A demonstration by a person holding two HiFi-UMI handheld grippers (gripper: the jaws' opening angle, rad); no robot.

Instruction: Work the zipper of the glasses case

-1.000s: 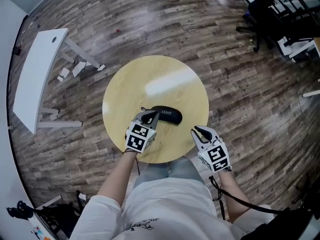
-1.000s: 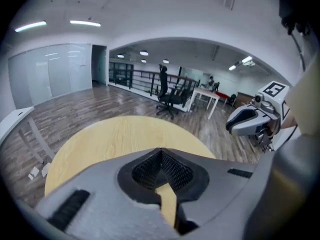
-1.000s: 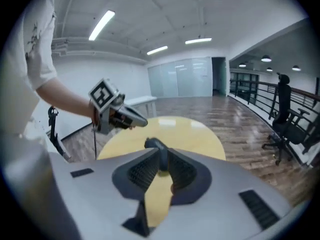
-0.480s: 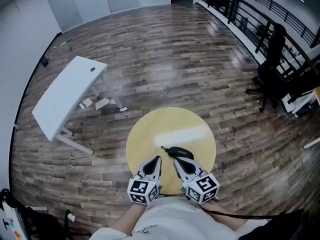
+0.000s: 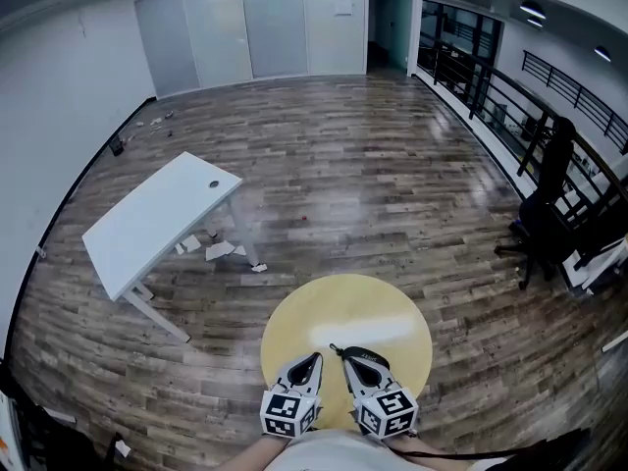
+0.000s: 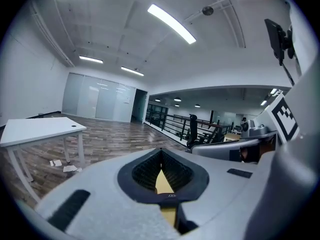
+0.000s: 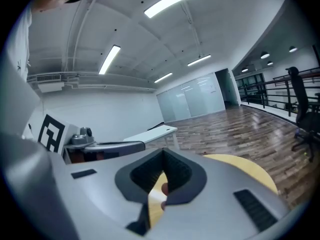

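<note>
The black glasses case (image 5: 368,360) lies on the round yellow table (image 5: 392,317), near its front edge, with a small pull sticking out at its left end (image 5: 336,347). Both grippers hover side by side over that front edge. My left gripper (image 5: 313,359) sits just left of the case, shut and empty; in its own view the jaws (image 6: 161,154) meet at the tip with only yellow tabletop behind them. My right gripper (image 5: 346,362) is shut too, its tip beside the case's left end. In the right gripper view (image 7: 162,154) a small dark shape shows through the gap below the tip.
A white desk (image 5: 157,224) stands on the wood floor to the left, with white scraps (image 5: 221,250) beside its legs. A black office chair (image 5: 548,214) and a railing (image 5: 491,106) are at the right. Glass doors line the far wall.
The head view has lifted and takes in far more of the room. The left gripper has come off the case's left end, and the right gripper has moved in beside it.
</note>
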